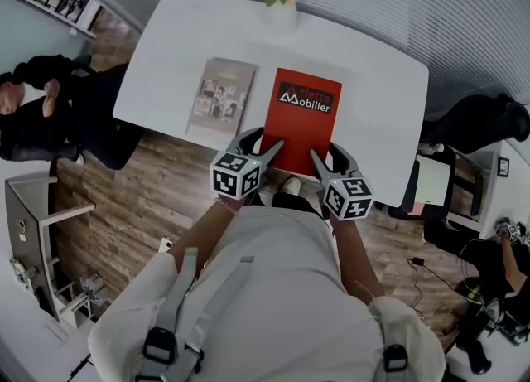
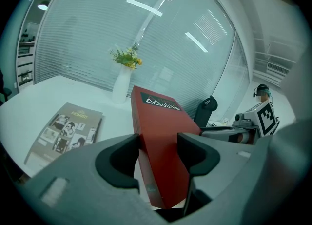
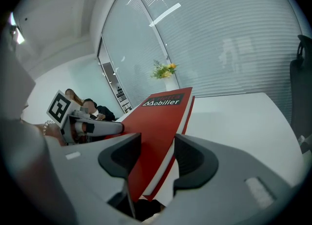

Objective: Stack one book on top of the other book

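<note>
Looks steeply down from overhead onto the table (image 1: 373, 82); rides low, close along the red book (image 1: 302, 128), shared by all, facing the vase (image 1: 281, 16).

Red book (image 1: 302, 119) beside beige book (image 1: 222, 97)

The red book (image 1: 302, 119) is showing "Mobilier" in white letters on a black label (image 1: 305, 98) near its cover's top, under a smaller unreadable line, while the grey book (image 2: 66, 131) is carrying the title "HOMES".
</note>
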Demonstrator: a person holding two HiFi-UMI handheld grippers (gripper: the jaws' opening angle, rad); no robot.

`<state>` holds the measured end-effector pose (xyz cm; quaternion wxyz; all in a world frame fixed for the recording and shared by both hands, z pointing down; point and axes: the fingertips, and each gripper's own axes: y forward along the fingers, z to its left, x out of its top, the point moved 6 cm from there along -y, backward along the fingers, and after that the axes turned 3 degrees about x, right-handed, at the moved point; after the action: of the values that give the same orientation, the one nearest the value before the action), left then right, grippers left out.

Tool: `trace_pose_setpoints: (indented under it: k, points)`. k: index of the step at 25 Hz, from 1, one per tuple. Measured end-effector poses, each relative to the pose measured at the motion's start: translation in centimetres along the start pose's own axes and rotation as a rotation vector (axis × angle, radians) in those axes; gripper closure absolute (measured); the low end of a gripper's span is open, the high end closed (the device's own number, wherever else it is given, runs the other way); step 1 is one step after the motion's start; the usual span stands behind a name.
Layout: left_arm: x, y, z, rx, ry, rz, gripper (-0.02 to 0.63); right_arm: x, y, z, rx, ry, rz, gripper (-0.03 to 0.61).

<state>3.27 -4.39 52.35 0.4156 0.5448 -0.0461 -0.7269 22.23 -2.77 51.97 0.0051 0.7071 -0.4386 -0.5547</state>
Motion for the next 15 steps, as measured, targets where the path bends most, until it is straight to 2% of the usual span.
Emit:
trace_pose_setpoints:
  k: [15]
  points:
    - [2.4, -6.3, 13.9, 0.015, -0.026, -0.004, 0.362, 1.7, 11.4, 10.3, 0.009, -0.003, 0.021, 0.371]
